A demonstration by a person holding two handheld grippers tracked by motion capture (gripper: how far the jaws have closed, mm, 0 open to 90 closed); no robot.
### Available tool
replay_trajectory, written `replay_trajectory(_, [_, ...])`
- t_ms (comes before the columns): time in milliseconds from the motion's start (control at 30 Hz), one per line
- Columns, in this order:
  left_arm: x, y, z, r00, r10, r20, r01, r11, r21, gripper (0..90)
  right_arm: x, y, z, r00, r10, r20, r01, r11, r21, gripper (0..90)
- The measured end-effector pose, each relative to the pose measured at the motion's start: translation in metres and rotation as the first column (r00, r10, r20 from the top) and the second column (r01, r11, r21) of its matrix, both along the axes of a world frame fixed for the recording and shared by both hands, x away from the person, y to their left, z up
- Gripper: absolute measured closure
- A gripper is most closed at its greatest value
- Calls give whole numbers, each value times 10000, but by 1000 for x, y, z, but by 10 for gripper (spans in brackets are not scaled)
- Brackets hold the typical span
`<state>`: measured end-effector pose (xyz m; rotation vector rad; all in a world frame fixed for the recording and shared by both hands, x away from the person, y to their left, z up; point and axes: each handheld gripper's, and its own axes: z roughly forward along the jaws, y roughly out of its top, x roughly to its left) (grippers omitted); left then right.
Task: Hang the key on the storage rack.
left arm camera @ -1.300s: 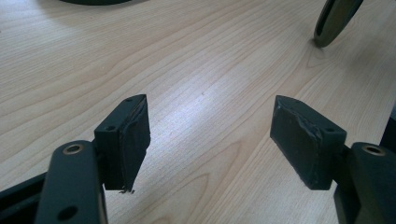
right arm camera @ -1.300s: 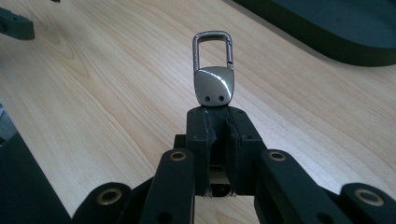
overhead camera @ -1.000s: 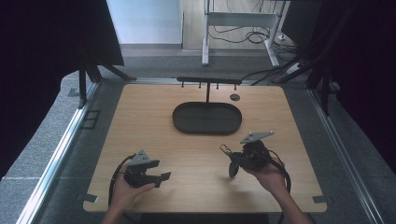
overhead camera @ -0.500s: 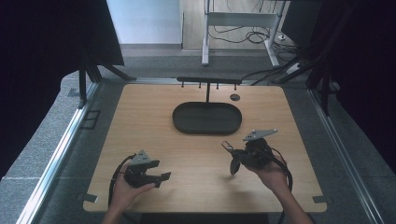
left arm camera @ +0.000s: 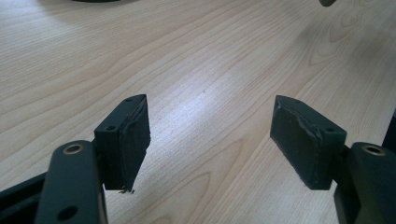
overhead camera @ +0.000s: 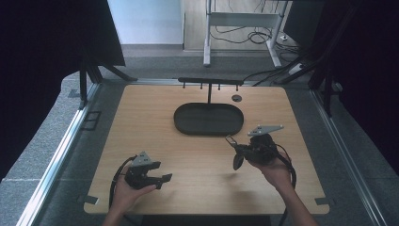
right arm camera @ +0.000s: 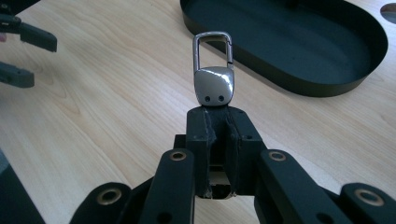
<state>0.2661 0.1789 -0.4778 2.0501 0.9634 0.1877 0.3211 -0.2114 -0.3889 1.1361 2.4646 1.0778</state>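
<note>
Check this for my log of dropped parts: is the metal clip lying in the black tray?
No. The metal clip is pinched between the closed jaws of the right gripper, above the wood, outside the black tray.

table (overhead camera: 141,127): light wood, pale grain, smooth with a soft sheen
tray (right arm camera: 327,79): black, matt, looks like plastic
clip (right arm camera: 213,70): silvery metal, brushed body with a bright glint, polished wire loop
left gripper (left arm camera: 210,140): matt black, pads rubbery and kinda chewed at the edges
right gripper (right arm camera: 218,122): same matt black, brassy rivets
</note>
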Motion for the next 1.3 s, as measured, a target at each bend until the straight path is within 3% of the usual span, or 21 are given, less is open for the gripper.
replay_trajectory(1300, [1, 1, 0, 10000, -46, -12, 46, 10000, 39, 292, 43, -5, 11, 9947, -982, 290, 977, 9950, 208, 802])
